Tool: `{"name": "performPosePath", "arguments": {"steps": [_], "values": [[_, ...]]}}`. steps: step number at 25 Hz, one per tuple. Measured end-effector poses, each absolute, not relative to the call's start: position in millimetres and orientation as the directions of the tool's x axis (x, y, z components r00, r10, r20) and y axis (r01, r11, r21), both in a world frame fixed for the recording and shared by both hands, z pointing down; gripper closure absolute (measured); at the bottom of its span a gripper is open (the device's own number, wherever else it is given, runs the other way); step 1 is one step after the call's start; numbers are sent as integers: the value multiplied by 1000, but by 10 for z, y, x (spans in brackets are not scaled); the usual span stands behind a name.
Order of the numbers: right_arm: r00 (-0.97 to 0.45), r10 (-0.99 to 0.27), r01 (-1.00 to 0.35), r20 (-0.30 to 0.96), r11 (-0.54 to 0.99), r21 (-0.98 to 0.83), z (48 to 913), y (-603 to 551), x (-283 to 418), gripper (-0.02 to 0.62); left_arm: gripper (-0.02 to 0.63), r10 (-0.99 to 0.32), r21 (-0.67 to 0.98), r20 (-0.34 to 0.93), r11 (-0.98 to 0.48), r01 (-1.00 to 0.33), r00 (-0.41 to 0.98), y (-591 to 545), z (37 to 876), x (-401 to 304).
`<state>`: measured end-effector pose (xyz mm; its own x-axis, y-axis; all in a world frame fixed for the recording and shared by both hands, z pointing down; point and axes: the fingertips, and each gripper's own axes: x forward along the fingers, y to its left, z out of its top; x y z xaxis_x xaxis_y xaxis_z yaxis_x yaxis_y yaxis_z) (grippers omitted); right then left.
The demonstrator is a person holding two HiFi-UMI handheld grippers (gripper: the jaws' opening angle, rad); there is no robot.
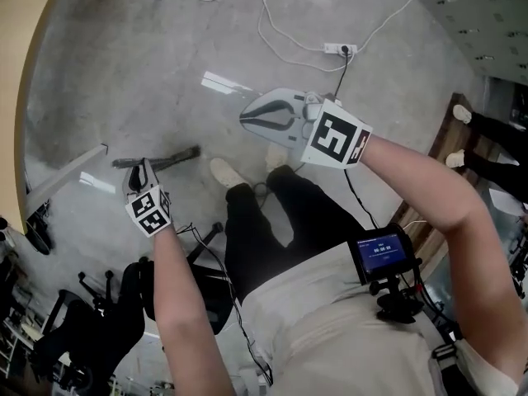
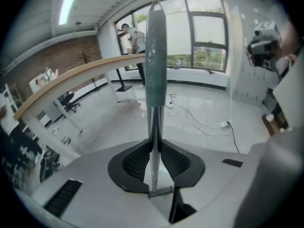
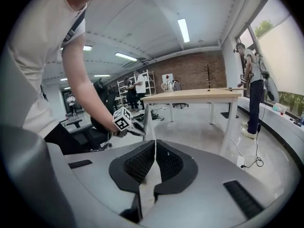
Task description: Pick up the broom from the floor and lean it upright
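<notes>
A curved wooden desk (image 2: 95, 67) on white legs borders the left side of the room, and a black office chair (image 1: 91, 320) stands by the near-left edge of the polished grey concrete floor (image 1: 148, 73). Just right of these, the left gripper (image 1: 142, 167) is clamped on the broom handle (image 2: 155, 56), its pads pressed against the shaft. The handle crosses the jaws above the left part of the floor. Near the middle, the right gripper (image 1: 245, 118) hangs with its jaws closed together and nothing between them. Beyond it, toward the far edge of the floor, a white power strip (image 1: 341, 49) lies with a loose white cable (image 1: 280, 31) trailing from it. Large windows (image 2: 199, 32) and a brick wall (image 3: 190, 70) enclose the room.
</notes>
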<state>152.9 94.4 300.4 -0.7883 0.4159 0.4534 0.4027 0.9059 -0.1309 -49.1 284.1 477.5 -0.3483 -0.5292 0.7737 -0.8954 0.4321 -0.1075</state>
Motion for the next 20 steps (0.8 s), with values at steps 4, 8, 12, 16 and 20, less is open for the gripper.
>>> {"name": "performPosePath", "arguments": {"steps": [4,8,12,16,20], "values": [[-767,439,423,468,894,-147,2900,1005,1634,577,532,-514,-10,747,625,-781,-421,3272,4485,-583],[-752,456,443,476,884,-146,2708,851,1689,577,532,-544,82,701,704,-706,-461,3356,4073,-531],[-754,467,418,463,884,-211,2626,653,1541,577,532,-570,115,675,708,-697,-468,3138,3813,-523],[-738,493,448,461,869,-212,2514,687,1352,577,532,-587,129,652,710,-692,-480,2990,3551,-542],[-707,502,462,499,861,-211,2434,793,1299,577,532,-590,144,653,713,-686,-476,2956,3347,-662]]}}
